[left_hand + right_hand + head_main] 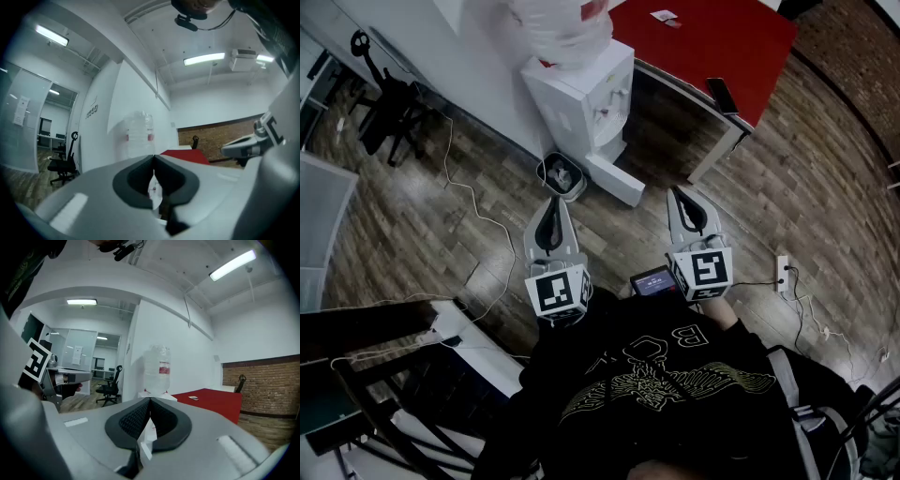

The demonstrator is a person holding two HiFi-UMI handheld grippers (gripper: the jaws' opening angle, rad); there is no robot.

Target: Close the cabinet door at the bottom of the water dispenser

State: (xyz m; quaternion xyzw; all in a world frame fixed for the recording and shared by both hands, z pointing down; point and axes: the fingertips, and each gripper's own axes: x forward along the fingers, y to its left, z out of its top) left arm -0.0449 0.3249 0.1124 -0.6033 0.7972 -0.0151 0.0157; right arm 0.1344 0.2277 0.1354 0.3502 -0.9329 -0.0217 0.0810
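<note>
A white water dispenser (581,94) with a clear bottle (558,28) stands against the wall beside a red table. Its bottom cabinet door (615,180) hangs open toward me near the floor. My left gripper (550,204) is shut, empty, and points at the dispenser from well short of it. My right gripper (682,199) is also shut and empty, held just right of the open door. In the left gripper view the bottle (139,133) shows above the closed jaws. In the right gripper view the bottle (157,369) and dispenser rise ahead of the jaws.
A small waste bin (562,175) sits on the floor left of the door. The red table (712,47) stands to the right, with a phone (721,95) on its edge. A black office chair (389,108) and cables lie at left. A power strip (782,270) is at right.
</note>
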